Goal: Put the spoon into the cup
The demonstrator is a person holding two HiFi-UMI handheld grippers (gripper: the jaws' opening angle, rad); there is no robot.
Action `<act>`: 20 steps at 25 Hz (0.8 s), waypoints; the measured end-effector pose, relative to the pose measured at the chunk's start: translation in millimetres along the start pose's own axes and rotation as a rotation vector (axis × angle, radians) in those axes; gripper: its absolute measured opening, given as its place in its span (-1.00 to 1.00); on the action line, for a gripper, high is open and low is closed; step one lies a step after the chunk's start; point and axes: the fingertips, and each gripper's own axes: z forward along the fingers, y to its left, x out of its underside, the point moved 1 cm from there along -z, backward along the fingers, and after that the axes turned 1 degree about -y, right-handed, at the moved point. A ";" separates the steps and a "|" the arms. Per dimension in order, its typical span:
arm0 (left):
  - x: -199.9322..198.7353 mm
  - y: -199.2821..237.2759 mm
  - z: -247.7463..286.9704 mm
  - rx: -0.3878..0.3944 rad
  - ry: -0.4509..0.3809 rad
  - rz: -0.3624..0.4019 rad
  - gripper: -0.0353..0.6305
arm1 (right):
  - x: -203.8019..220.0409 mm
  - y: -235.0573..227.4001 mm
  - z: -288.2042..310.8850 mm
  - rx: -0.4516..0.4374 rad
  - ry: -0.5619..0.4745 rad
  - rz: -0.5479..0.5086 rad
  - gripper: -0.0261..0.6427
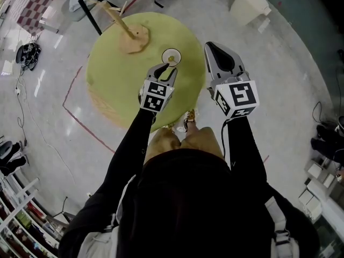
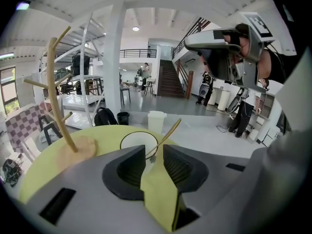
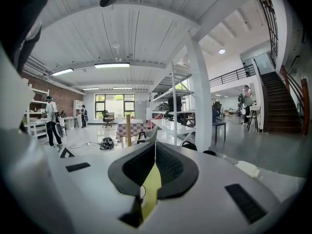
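A white cup point(image 1: 171, 56) point(image 2: 139, 141) stands on the round yellow-green table point(image 1: 118, 74) point(image 2: 97, 135). A thin gold spoon point(image 2: 168, 133) leans in it, its handle slanting up to the right past the rim. My left gripper point(image 1: 166, 71) point(image 2: 153, 156) sits just in front of the cup with its jaws open. The spoon's lower end lies between the tips, and neither pad presses on it. My right gripper point(image 1: 211, 47) point(image 3: 155, 145) hangs over the table's right edge with its jaws shut and nothing between them.
A wooden branch-shaped stand point(image 1: 131, 36) point(image 2: 58, 106) rises from the table left of the cup. On the floor beyond the table are a white bin point(image 1: 248, 4) point(image 2: 156, 121), a black bag point(image 2: 105, 116) and a black-framed stand point(image 1: 88, 4). Red tape lines point(image 1: 80, 120) mark the floor.
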 end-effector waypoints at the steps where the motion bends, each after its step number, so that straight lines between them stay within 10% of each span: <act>1: 0.3 -0.4 -0.4 -0.001 -0.001 -0.001 -0.52 | 0.4 0.5 -0.5 -0.001 0.000 0.000 -0.84; 20: -31.1 12.0 -29.7 -0.048 -0.086 0.019 -0.52 | -19.7 13.2 0.9 -0.016 -0.040 -0.020 -0.84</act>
